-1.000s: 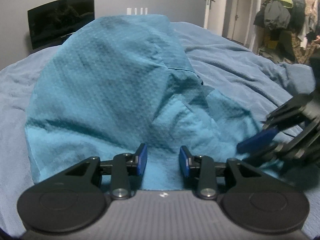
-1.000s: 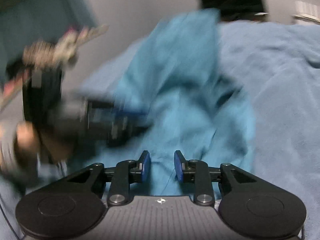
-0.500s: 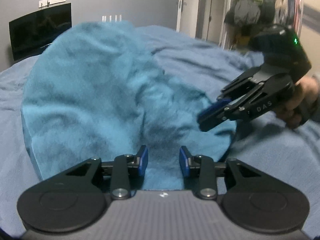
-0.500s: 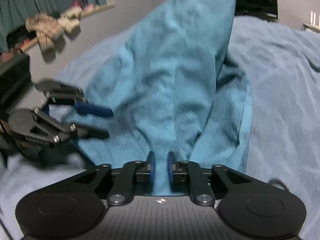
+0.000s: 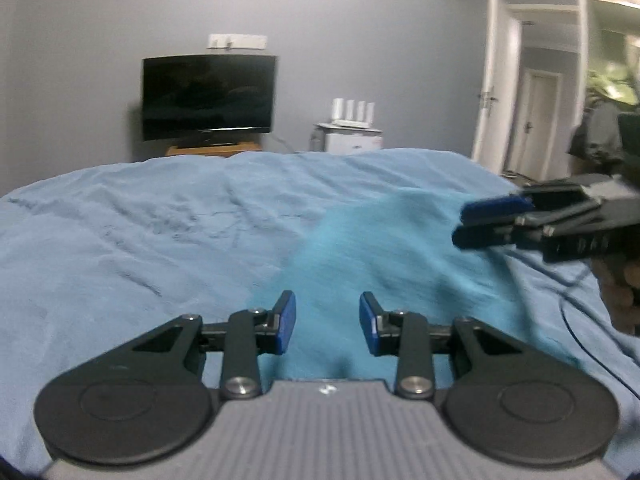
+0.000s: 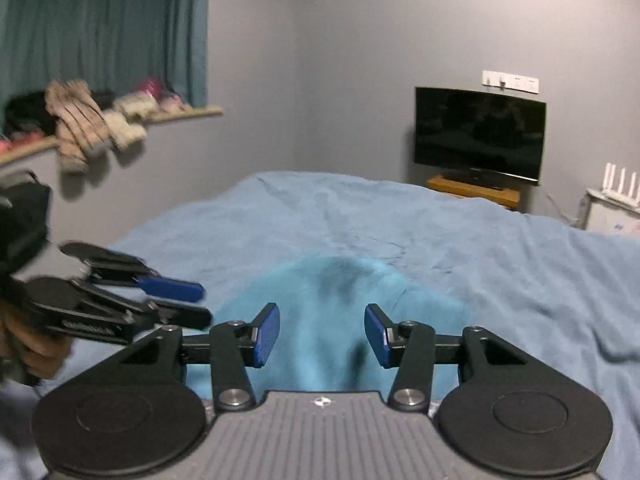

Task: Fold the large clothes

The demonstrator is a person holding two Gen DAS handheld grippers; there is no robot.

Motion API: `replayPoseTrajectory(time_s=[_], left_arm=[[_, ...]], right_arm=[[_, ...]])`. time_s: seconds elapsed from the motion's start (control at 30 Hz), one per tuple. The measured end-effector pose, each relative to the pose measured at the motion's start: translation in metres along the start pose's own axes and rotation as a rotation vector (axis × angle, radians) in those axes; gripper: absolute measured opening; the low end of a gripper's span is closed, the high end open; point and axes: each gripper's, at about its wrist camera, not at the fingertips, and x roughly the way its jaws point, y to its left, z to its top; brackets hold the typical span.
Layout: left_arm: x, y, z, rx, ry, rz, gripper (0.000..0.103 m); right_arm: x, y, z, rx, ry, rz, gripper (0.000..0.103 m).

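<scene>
A teal garment [image 5: 384, 256] lies in a low heap on the blue bed cover [image 5: 140, 240]; it also shows in the right wrist view [image 6: 324, 312]. My left gripper [image 5: 327, 328] is open and empty above the garment's near edge. My right gripper [image 6: 322, 334] is open and empty above the garment. The right gripper shows at the right of the left wrist view [image 5: 492, 222], with its fingers a little apart. The left gripper shows at the left of the right wrist view [image 6: 172, 300].
A dark TV [image 5: 208, 98] on a wooden stand stands at the far wall beyond the bed. A white cabinet with a router [image 5: 352, 136] is beside it. An open door [image 5: 496, 96] and hanging clothes are at the right. A shelf with clothes [image 6: 92, 128] and a curtain are at the left.
Both grippers have lifted and tilted up, so the room now shows. The right gripper has opened and let go of the garment. The garment has dropped from a tall raised shape to a low heap.
</scene>
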Motion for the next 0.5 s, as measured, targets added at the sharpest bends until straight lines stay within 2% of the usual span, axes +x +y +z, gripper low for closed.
replayPoseTrajectory(time_s=[0.07,0.13,0.2,0.3,0.33,0.37,0.43,0.5], left_arm=[[0.025,0.008,0.004,-0.001,0.047,0.012,0.032],[0.054,0.019,0.004,-0.033,0.129,0.018,0.04],[0.075,0.026,0.0,-0.053,0.177,0.022,0.045],[0.097,0.034,-0.009,-0.062,0.213,0.021,0.047],[0.102,0.036,-0.012,-0.067,0.214,0.017,0.047],[0.107,0.038,-0.015,-0.074,0.214,0.018,0.048],[0.112,0.044,-0.021,-0.089,0.213,0.024,0.049],[0.114,0.047,-0.023,-0.107,0.212,0.017,0.05]], right_arm=[[0.03,-0.01,-0.003,0.01,0.064,-0.061,0.045],[0.06,-0.022,-0.017,0.012,0.138,-0.098,0.044],[0.085,-0.033,-0.037,0.027,0.194,-0.127,0.045],[0.107,-0.056,-0.065,0.11,0.196,-0.155,0.048],[0.112,-0.064,-0.071,0.151,0.195,-0.152,0.052],[0.115,-0.072,-0.079,0.187,0.192,-0.162,0.062],[0.123,-0.076,-0.086,0.236,0.178,-0.173,0.07],[0.122,-0.087,-0.093,0.275,0.165,-0.166,0.074]])
